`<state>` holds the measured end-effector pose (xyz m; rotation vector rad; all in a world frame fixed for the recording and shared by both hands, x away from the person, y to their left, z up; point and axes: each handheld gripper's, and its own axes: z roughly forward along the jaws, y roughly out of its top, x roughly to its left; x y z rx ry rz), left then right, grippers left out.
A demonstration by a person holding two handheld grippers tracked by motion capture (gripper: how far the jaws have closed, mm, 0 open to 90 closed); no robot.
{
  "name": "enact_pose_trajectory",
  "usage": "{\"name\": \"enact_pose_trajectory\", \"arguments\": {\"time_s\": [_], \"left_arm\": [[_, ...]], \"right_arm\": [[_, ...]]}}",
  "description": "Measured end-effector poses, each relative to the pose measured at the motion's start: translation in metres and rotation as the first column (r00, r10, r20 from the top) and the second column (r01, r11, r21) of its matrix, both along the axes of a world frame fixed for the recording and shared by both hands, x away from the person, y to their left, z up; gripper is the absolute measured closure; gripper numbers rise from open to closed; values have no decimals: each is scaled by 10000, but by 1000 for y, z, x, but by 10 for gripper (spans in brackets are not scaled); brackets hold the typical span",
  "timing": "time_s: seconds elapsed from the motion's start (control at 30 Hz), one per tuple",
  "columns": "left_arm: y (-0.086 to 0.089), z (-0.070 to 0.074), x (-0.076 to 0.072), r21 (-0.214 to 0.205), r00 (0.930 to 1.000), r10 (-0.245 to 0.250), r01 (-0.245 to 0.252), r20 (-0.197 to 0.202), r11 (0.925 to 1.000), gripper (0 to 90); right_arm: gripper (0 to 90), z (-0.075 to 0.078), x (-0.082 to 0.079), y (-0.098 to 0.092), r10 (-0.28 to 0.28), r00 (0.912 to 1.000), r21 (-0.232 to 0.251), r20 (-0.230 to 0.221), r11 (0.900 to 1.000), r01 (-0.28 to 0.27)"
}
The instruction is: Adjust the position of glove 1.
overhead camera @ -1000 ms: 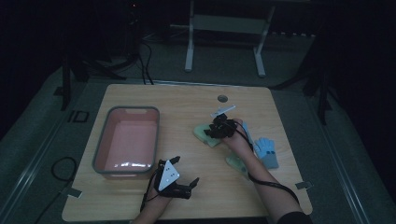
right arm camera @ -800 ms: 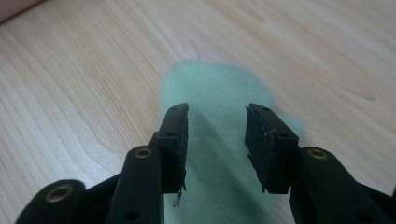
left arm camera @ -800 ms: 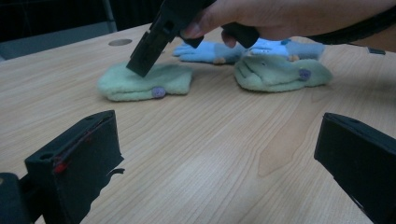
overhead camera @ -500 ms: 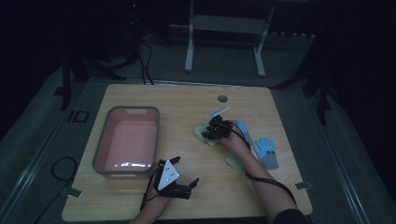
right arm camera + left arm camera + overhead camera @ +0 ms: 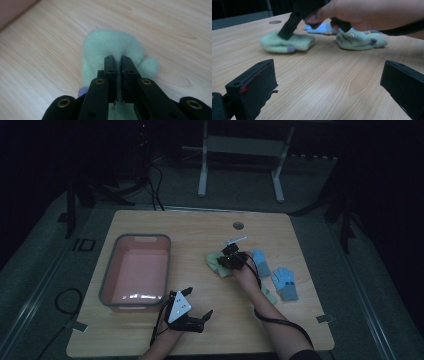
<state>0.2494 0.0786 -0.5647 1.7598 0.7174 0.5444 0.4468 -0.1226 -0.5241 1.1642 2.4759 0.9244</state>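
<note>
While your right gripper presses down on the pale green mitten near the middle of the wooden table, its jaws have just been closing and now stand almost together, pinching a fold of the fleece between the pads. That mitten lies flat just right of the pink tub, which sits on the table's left half. Your left gripper rests at the near edge with its jaws spread wide and nothing between them. From its own view, a second green mitten lies to the right of the gripped one, partly under your right hand. Two light blue gloves lie right of your right hand; in the dim high view they look like a pair, though you cannot be sure.
</note>
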Motion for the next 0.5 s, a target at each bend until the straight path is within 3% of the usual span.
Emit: {"name": "enact_pose_trajectory", "arguments": {"time_s": [0.03, 0.07, 0.1, 0.3, 0.37, 0.5], "left_arm": [[0, 0, 0, 9, 10000, 36, -36, 22, 10000, 8], [0, 0, 0, 9, 10000, 36, -36, 22, 10000, 8], [0, 0, 0, 28, 10000, 49, -49, 29, 10000, 8], [-1, 0, -1, 76, 9995, 265, -266, 174, 9996, 8], [0, 0, -1, 39, 9993, 334, -335, 152, 9994, 8], [-1, 0, -2, 82, 9986, 463, -465, 256, 9989, 8]], "right_arm": [[850, 11, -10, 0, -565, 9984, 230, 38, 9981, 564], [850, 11, -10, 0, -565, 9984, 230, 38, 9981, 564], [851, 20, -21, 0, -991, 9950, 345, 76, 9945, 988], [850, 30, -50, -3, -1624, 9867, 852, 97, 9833, 1610], [850, 32, -67, -9, -1956, 9807, 1411, -42, 9707, 1943], [850, 32, -86, -9, -2296, 9733, 1485, 41, 9626, 2265]]}}
